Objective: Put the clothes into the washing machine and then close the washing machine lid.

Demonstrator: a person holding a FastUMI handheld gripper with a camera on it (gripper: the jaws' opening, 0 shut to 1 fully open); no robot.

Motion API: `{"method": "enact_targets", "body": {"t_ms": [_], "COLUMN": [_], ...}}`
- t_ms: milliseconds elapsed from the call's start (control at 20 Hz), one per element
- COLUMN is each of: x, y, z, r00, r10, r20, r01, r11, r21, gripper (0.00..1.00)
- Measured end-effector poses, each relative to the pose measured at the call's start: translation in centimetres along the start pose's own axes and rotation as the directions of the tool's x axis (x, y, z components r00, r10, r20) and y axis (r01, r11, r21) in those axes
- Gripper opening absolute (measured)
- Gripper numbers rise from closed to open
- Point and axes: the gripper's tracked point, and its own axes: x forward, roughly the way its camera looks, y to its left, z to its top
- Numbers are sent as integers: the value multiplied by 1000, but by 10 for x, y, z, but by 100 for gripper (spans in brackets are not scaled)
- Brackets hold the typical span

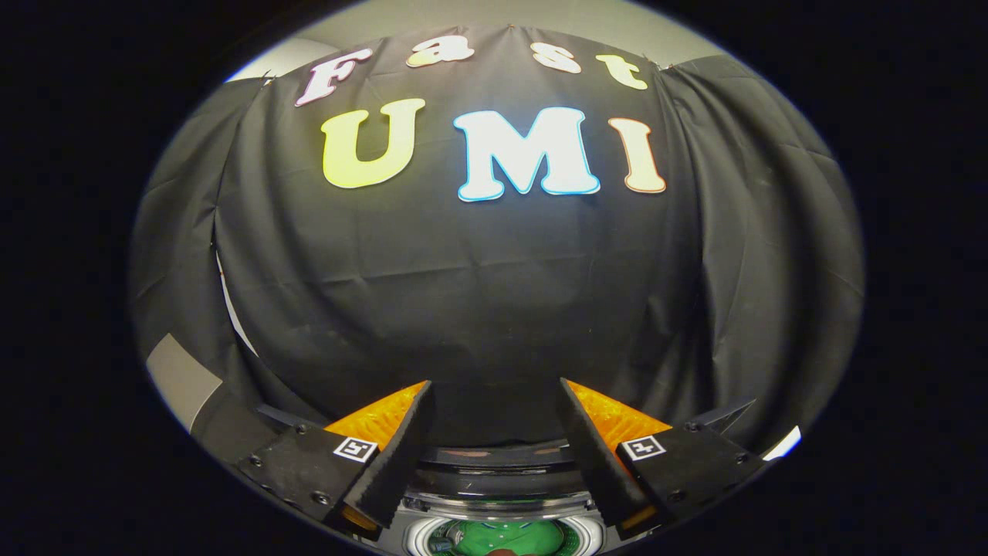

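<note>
Most of the gripper view is taken by the booth's black cloth wall (494, 293), which hangs in soft folds and bulges toward the camera, with deeper pleats running down at either side. Above its top hem a strip of pale grey room wall (478, 15) shows, and a smaller pale patch of the same kind sits low beside the cloth past the left finger (181, 378). A thin light seam runs down where two cloth panels meet on that side.

Below the cloth, between and just beneath the fingers, lies the top of the washing machine (498, 483): a dark, glossy rear edge, then a bright chrome-like ring around the drum opening. Inside that opening a green garment (502, 537) is visible, lying in the drum; a few small pale spots show on it, though too small to make out. The lid cannot be made out clearly from here.

The tool (494, 401) hovers above the machine with its two fingers spread wide apart and nothing between them. Each finger has a black foam-like pad on its inner face, an orange ribbed body behind, and a black base carrying a small square black-and-white marker (355, 449).
</note>
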Motion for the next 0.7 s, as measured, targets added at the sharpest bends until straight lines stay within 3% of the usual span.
{"method": "enact_targets", "body": {"t_ms": [250, 700], "x": [-12, -51], "y": [0, 2], "z": [3, -14], "r00": [992, 989], "r10": [-13, 1], "r20": [127, 149], "r01": [13, 0], "r11": [1000, 1000], "r21": [7, -9], "gripper": [99, 99]}}
